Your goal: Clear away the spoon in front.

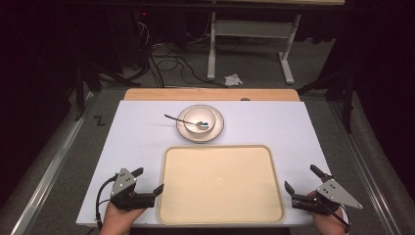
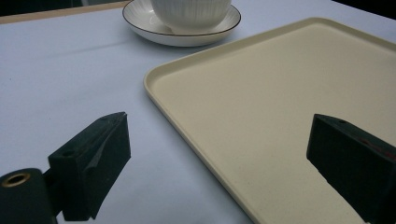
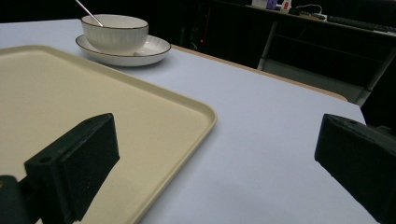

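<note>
A cream tray (image 1: 220, 183) lies at the near middle of the white table. Behind it a white bowl (image 1: 198, 121) sits on a white plate (image 1: 219, 125), with a metal spoon (image 1: 181, 120) resting in the bowl, handle out to the left. My left gripper (image 1: 148, 180) rests at the tray's left edge, open and holding nothing; its own view shows the tray's corner (image 2: 154, 81) between the jaws. My right gripper (image 1: 302, 179) sits open at the tray's right edge, nothing in it. In its view the bowl (image 3: 116, 31) stands at upper left.
The table's wooden far edge (image 1: 210, 94) runs behind the plate. Beyond it the floor holds cables (image 1: 166, 63), a white desk frame (image 1: 249, 34) and a crumpled white scrap (image 1: 233, 79). Bare white table surface (image 1: 142, 142) lies left and right of the bowl.
</note>
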Demonstrator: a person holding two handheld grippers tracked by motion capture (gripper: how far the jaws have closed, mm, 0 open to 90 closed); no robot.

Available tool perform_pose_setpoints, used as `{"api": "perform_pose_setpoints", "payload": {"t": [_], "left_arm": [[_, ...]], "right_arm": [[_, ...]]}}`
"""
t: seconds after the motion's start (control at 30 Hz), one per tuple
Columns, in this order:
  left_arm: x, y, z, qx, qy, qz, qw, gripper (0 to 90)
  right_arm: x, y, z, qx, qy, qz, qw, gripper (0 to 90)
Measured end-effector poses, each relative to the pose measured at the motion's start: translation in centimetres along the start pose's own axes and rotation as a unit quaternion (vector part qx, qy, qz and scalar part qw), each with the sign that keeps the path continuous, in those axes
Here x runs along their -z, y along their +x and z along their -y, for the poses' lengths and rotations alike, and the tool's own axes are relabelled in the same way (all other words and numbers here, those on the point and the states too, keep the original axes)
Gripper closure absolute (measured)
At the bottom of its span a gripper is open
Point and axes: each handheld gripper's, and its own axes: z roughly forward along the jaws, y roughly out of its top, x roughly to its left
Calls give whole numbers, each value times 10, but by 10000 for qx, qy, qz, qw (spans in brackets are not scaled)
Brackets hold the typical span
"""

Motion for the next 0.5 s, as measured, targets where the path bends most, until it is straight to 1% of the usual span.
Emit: {"api": "perform_pose_setpoints", "payload": {"t": [0.07,0.2,0.23,0.3,0.33,0.4,0.5], "left_arm": [[0,0,0,-24,-3,-21,10000,70],[1,0,-1,-34,2,-10,10000,70],[1,-1,-1,-14,-16,-8,10000,70],[1,-1,-1,13,-24,6,10000,66],[1,-1,-1,21,-21,-1,10000,60],[0,-1,-2,47,-1,56,10000,53],[-3,-2,-5,24,2,57,10000,40]], "right_arm": [[0,0,0,10,8,8,10000,5],[0,-1,0,-48,-3,-10,10000,5],[0,0,0,-56,30,23,10000,5],[1,0,0,-93,9,31,10000,5],[1,0,-1,-80,-22,33,10000,5],[1,0,-1,-66,-81,15,9999,5],[-1,0,0,-51,-56,20,10000,5]]}}
